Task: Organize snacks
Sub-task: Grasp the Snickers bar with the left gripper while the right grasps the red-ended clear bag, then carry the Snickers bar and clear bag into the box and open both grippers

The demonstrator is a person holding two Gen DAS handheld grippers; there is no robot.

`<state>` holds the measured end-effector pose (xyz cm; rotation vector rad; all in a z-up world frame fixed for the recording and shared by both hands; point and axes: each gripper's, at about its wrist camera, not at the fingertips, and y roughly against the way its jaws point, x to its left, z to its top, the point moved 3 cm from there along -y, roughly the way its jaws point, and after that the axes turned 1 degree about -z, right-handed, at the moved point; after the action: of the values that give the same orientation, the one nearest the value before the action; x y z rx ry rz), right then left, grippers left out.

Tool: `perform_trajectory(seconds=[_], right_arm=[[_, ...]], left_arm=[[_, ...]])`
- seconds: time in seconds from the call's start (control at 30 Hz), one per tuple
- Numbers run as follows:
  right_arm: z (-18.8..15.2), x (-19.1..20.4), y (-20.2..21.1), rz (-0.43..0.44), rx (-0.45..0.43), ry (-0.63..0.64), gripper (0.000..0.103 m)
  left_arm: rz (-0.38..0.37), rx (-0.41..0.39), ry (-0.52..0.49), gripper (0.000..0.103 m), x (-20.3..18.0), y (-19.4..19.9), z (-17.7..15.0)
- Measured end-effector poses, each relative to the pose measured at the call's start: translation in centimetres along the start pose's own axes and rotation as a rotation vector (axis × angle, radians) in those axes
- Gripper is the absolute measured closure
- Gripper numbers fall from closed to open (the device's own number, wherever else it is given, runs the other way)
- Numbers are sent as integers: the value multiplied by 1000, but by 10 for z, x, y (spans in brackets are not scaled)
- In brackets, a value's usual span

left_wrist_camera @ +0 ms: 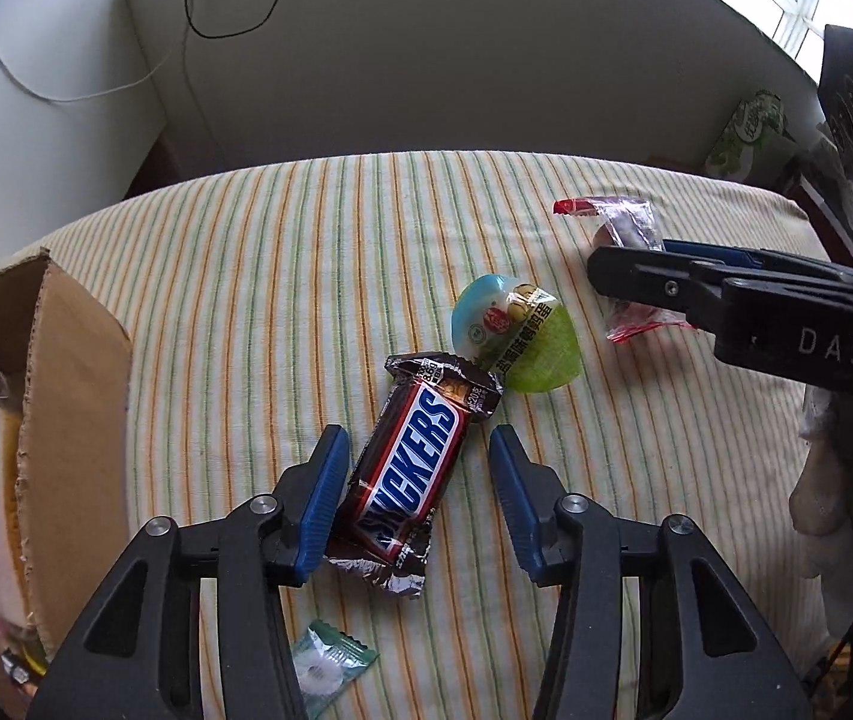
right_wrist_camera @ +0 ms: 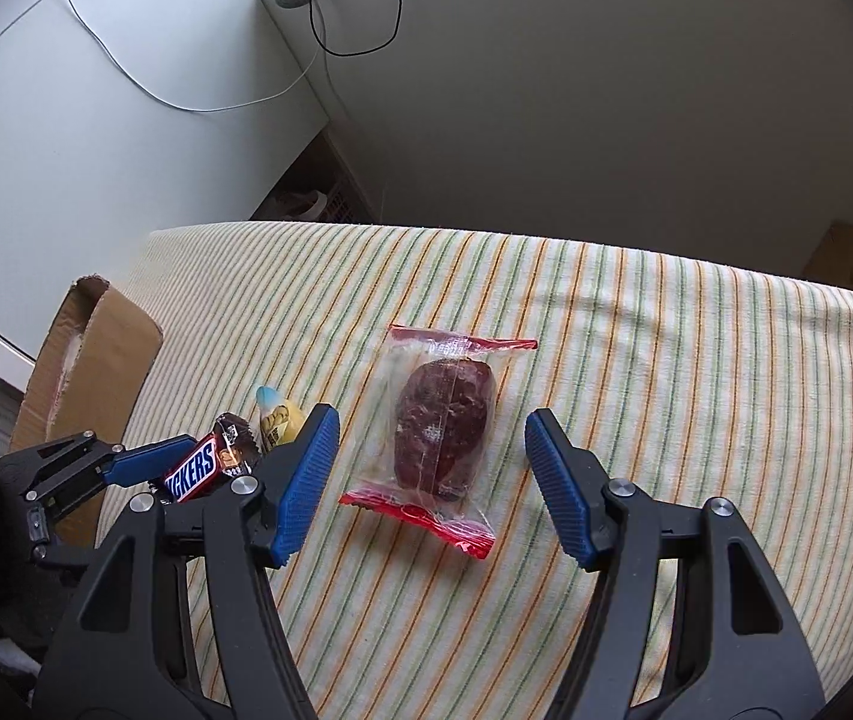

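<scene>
At the left edge of the left wrist view a cardboard box (left_wrist_camera: 66, 420) stands open on the striped cloth (left_wrist_camera: 306, 240), already holding a pale wrapped snack, so it is probably where the snacks go. At lower centre the left gripper (left_wrist_camera: 417, 462) has its jaws apart astride the Snickers bar (left_wrist_camera: 408, 468), seemingly lined up to pinch it across its width. In the right wrist view's centre, the right gripper (right_wrist_camera: 426, 462) likewise straddles the clear red-edged packet (right_wrist_camera: 438, 432), jaws apart, not touching.
</scene>
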<state>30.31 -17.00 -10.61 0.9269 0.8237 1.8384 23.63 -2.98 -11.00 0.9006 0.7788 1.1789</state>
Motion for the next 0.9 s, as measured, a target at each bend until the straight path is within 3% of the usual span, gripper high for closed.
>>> perform_trajectory(seconds=[0.17,0.37,0.9], right_arm=[[2,7,-10,-60,9,39,51],[1,12,-11,-76,11,47,68],[-38,20,54,-64,-55,51,69]], left_arm=[[20,-21,-19,73,-4,1,-3],[33,-51,-22,75,-9,4,-10],[-54,-149,22,75,-12,60,-27]])
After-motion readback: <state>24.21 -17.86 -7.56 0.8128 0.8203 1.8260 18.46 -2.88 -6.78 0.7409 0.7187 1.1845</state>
